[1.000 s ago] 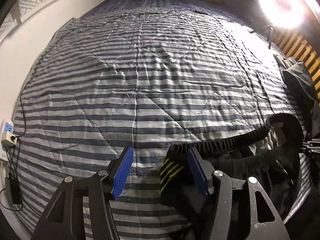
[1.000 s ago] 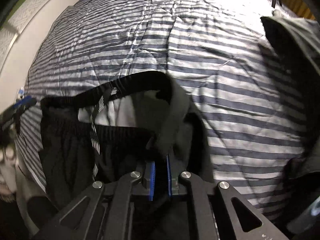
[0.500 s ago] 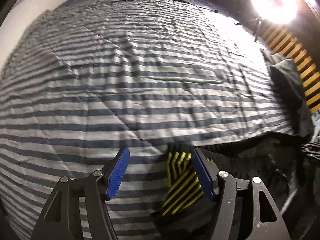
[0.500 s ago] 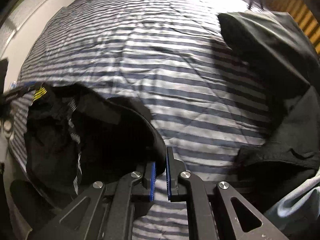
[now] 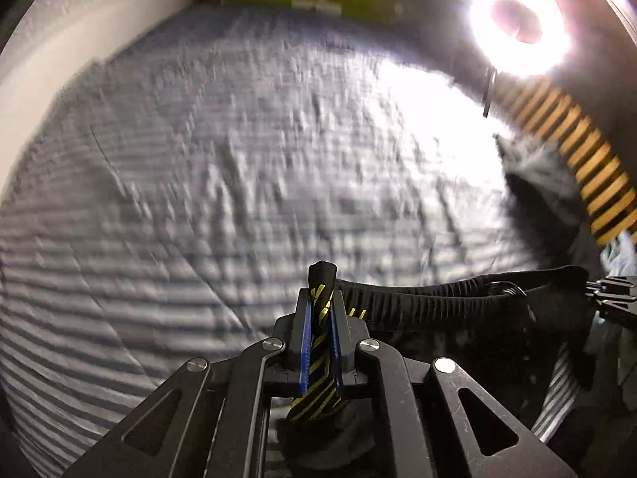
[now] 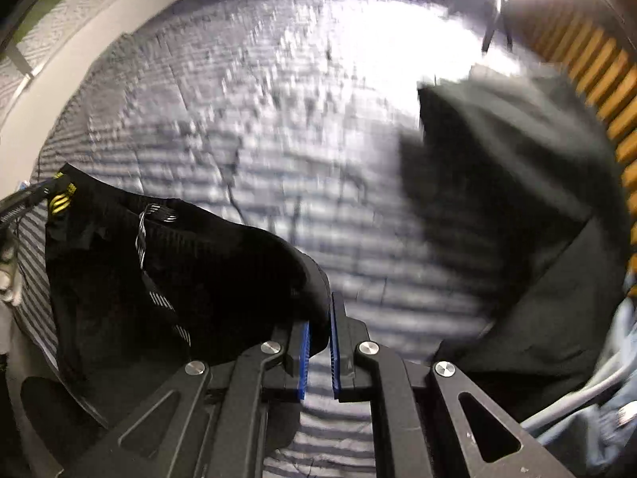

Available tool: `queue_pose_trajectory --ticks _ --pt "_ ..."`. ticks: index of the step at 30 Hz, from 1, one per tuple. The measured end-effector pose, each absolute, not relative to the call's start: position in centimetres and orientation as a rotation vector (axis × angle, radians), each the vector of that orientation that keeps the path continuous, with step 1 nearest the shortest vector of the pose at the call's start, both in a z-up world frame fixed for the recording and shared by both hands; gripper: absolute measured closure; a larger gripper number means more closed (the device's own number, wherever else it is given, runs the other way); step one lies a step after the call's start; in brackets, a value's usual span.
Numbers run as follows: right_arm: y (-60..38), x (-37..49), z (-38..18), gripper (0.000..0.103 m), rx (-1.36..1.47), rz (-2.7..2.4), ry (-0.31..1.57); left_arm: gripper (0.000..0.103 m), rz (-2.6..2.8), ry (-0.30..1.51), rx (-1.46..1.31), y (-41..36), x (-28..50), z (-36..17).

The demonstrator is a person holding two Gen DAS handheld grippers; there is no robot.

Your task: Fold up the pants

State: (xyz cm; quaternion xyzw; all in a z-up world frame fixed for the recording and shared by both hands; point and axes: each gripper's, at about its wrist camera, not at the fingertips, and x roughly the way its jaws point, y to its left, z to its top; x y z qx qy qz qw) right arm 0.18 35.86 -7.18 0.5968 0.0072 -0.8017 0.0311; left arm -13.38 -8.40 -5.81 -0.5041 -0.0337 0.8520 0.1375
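Black pants (image 6: 167,275) with an elastic waistband (image 5: 438,298) and a yellow-striped patch hang between both grippers above the striped bed. My left gripper (image 5: 320,310) is shut on the yellow-striped corner of the waistband, which sticks up between the blue pads (image 5: 305,342). My right gripper (image 6: 318,318) is shut on the opposite end of the waistband, and the cloth drapes down to its left. A white drawstring (image 6: 147,235) dangles from the waistband. In the left wrist view the right gripper (image 5: 609,292) shows at the far right edge, holding the band taut.
A blue-and-grey striped quilt (image 5: 219,183) covers the bed. A pile of dark clothes (image 6: 513,183) lies at the right side by orange wooden slats (image 5: 593,167). A ring lamp (image 5: 517,24) glares at the top right. A white wall (image 5: 59,40) borders the left.
My left gripper has shut on the yellow-striped waistband corner. Both grippers have risen and the waistband is now stretched between them; the views are motion-blurred.
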Motion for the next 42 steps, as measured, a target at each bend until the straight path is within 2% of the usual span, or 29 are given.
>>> queue_pose_trajectory --ticks 5,8,11,14,16,19,22,28,31,32,35,37,39,42 --pt "34.0 -4.9 1.1 0.097 1.636 -2.646 0.101 0.095 2.660 -0.053 -1.255 -9.6 -16.8 5.8" --pt "32.0 -7.7 10.9 0.097 1.331 -2.869 0.219 0.095 2.793 -0.041 -1.040 -10.2 -18.2 14.8" --pt "30.8 -7.6 18.9 0.097 1.056 -2.998 0.234 0.095 2.904 -0.076 -0.745 -11.5 -16.4 24.8" --pt "29.9 -5.3 24.8 0.097 0.837 -3.052 0.267 0.095 2.934 -0.050 -0.566 -12.5 -13.1 30.2" --pt "29.4 -3.3 26.2 0.097 0.746 -3.059 0.312 0.095 2.933 -0.020 -0.531 -12.8 -10.8 31.0" --pt "28.8 -0.9 24.2 0.097 0.774 -3.011 0.321 0.095 2.927 0.097 -0.562 -12.7 -7.0 28.0" --pt "27.9 1.5 18.2 0.097 0.878 -2.937 0.372 0.095 2.896 0.147 -0.705 -13.1 -3.8 21.0" --pt "26.1 6.9 -1.5 0.097 1.292 -2.676 0.416 0.092 2.680 0.263 -1.224 -13.6 1.1 -0.1" --pt "25.2 8.4 -10.2 0.097 1.508 -2.528 0.341 0.089 2.535 0.223 -1.496 -13.9 2.9 -8.1" --pt "24.6 9.2 -13.3 0.097 1.567 -2.487 0.367 0.089 2.499 0.229 -1.554 -14.0 3.7 -10.0" --pt "24.0 10.5 -16.8 0.094 1.606 -2.486 0.454 0.089 2.476 0.244 -1.587 -14.5 5.9 -11.8" --pt "24.9 10.8 -17.4 0.094 1.613 -2.490 0.367 0.087 2.504 0.232 -1.561 -14.7 6.4 -11.1" --pt "25.4 10.9 -17.2 0.094 1.603 -2.509 0.267 0.079 2.532 0.276 -1.517 -14.1 5.8 -9.9" --pt "27.2 10.7 -16.3 0.090 1.549 -2.536 0.072 0.057 2.553 0.420 -1.444 -12.4 4.8 -9.0"
